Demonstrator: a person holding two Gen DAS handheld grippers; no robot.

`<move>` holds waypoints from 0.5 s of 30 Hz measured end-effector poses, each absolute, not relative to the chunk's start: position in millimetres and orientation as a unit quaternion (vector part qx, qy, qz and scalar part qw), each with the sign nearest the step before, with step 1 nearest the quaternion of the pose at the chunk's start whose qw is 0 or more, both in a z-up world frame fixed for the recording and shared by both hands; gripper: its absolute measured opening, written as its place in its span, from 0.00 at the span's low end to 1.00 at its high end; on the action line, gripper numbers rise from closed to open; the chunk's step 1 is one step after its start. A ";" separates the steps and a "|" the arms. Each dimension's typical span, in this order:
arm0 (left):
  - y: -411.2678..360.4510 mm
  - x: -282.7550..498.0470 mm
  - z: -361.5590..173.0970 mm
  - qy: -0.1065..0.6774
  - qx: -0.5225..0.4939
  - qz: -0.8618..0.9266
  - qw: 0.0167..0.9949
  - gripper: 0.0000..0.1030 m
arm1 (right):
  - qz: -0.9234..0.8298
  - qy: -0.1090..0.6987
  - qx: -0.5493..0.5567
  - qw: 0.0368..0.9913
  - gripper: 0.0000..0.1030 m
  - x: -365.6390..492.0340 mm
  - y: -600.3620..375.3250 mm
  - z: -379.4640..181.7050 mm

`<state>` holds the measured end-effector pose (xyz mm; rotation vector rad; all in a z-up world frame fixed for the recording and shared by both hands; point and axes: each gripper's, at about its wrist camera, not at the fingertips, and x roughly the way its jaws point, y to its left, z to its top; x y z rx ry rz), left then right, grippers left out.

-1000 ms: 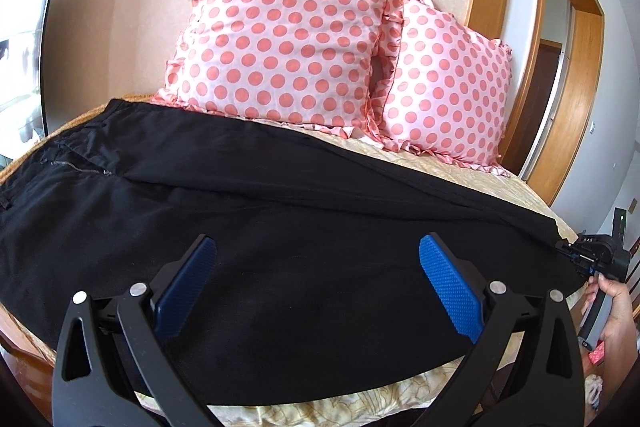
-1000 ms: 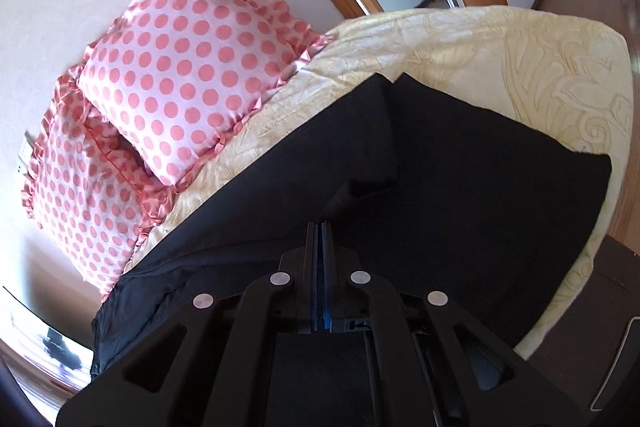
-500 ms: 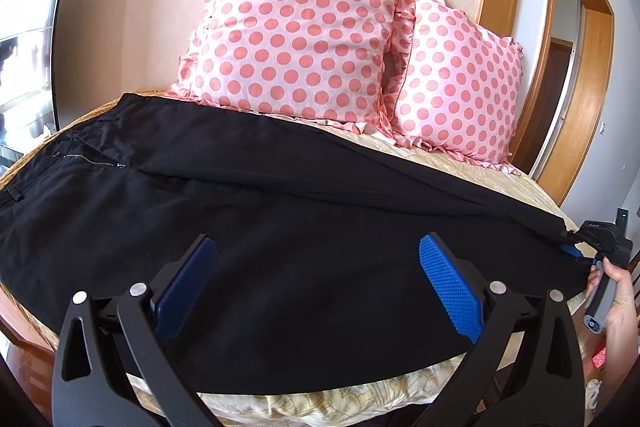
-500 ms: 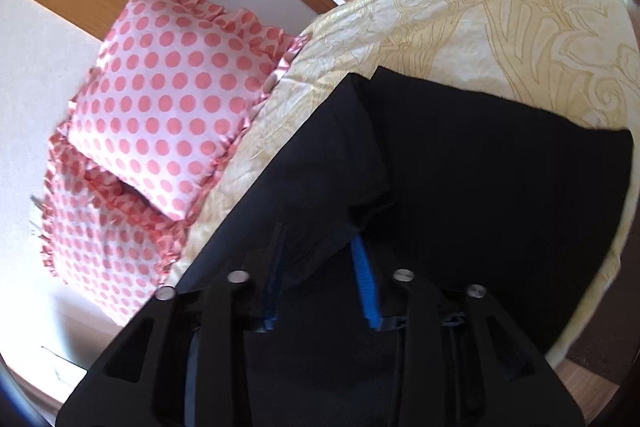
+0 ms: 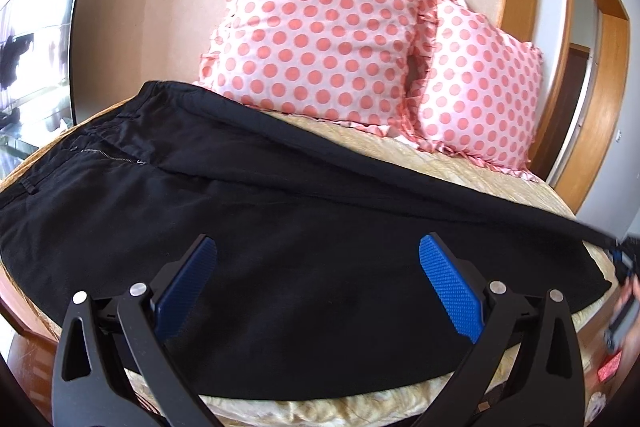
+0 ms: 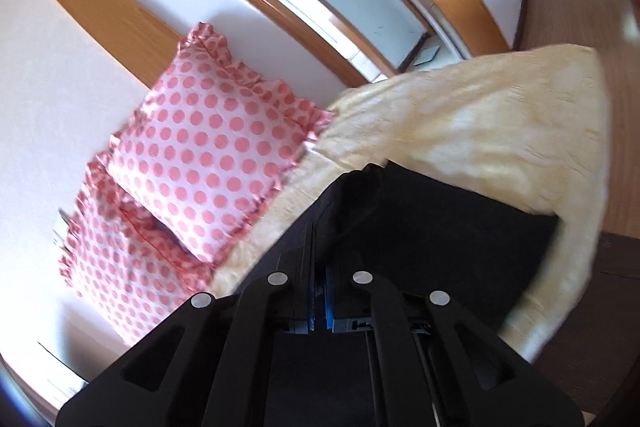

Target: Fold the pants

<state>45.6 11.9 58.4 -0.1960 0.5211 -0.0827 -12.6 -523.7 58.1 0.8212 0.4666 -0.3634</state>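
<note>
Left tool (image 5: pixel 318 283): matte black plastic arms, triangular cut-outs, silver round screws at pivots, blue pads (image 5: pixel 450 291) with fine dotted texture. Right tool (image 6: pixel 320 285): same black frame, four silver screws in a row, blue pads edge-on. Skin blurred at frame edge.

No legible text — no labels, no brands

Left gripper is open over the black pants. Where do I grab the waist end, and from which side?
Take the black pants at the waistband corner near the belt loop, coming in from the bed's near left edge. That edge lies flat and overhangs the cream bedspread slightly, so one finger can probably slide beneath. The left gripper is open.
</note>
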 end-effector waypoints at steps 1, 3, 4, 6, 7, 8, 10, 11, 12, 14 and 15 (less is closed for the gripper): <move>16.8 49.5 58.9 0.259 -0.103 -0.043 0.960 0.98 | -0.180 0.232 0.395 0.870 0.03 -16.0 -523.6 50.5; 27.2 57.6 63.8 0.255 -0.117 -0.048 0.959 0.98 | -0.188 0.246 0.392 0.866 0.03 -16.9 -523.9 39.0; 36.7 64.4 68.5 0.251 -0.129 -0.044 0.958 0.98 | -0.192 0.254 0.392 0.863 0.03 -16.4 -524.6 32.5; 55.2 78.3 77.6 0.243 -0.150 -0.028 0.958 0.98 | -0.194 0.258 0.393 0.861 0.03 -18.2 -525.2 25.3; 69.4 91.8 83.9 0.246 -0.166 -0.012 0.955 0.98 | -0.198 0.261 0.381 0.865 0.03 -16.5 -523.0 26.0; 83.5 106.2 88.4 0.253 -0.181 -0.002 0.950 0.98 | -0.199 0.261 0.377 0.866 0.03 -16.6 -521.6 25.4; 110.7 139.5 95.5 0.278 -0.219 0.014 0.935 0.98 | -0.201 0.264 0.360 0.872 0.03 -16.2 -518.4 25.8; 124.5 157.6 97.7 0.285 -0.242 0.019 0.927 0.98 | -0.201 0.264 0.354 0.874 0.03 -16.0 -517.7 25.2; 132.8 171.9 98.2 0.289 -0.257 0.024 0.922 0.98 | -0.201 0.265 0.348 0.876 0.03 -15.4 -516.5 25.1; 151.9 216.0 101.1 0.308 -0.270 0.045 0.911 0.98 | -0.201 0.268 0.340 0.879 0.02 -14.8 -515.9 25.3; 155.5 231.3 101.2 0.317 -0.269 0.052 0.908 0.98 | -0.201 0.269 0.338 0.879 0.02 -15.2 -515.9 25.6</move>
